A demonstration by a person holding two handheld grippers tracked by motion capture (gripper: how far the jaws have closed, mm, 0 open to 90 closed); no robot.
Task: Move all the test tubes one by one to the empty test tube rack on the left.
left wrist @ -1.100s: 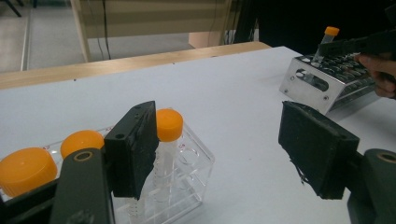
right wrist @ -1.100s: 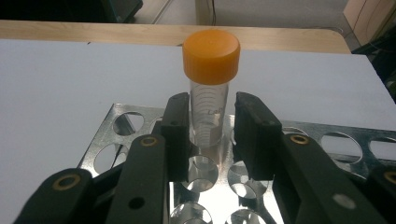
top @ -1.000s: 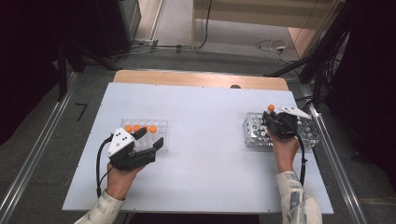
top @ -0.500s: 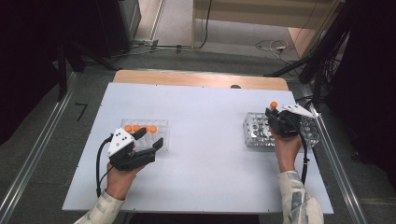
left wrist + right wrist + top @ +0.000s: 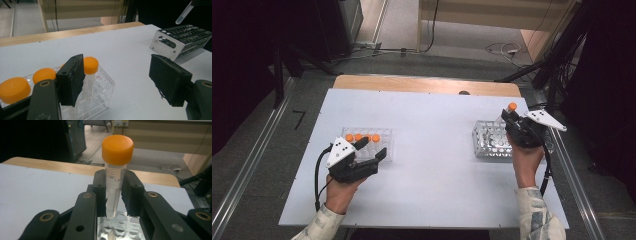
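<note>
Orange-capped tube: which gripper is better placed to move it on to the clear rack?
Right. The right gripper is shut on the orange-capped tube above the metal rack; the left gripper sits open by the clear rack.

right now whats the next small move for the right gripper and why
Probably carry the orange-capped tube across toward the clear rack: the right gripper is clamped on it, its tip just above the metal rack, and capped tubes already stand there.
</note>
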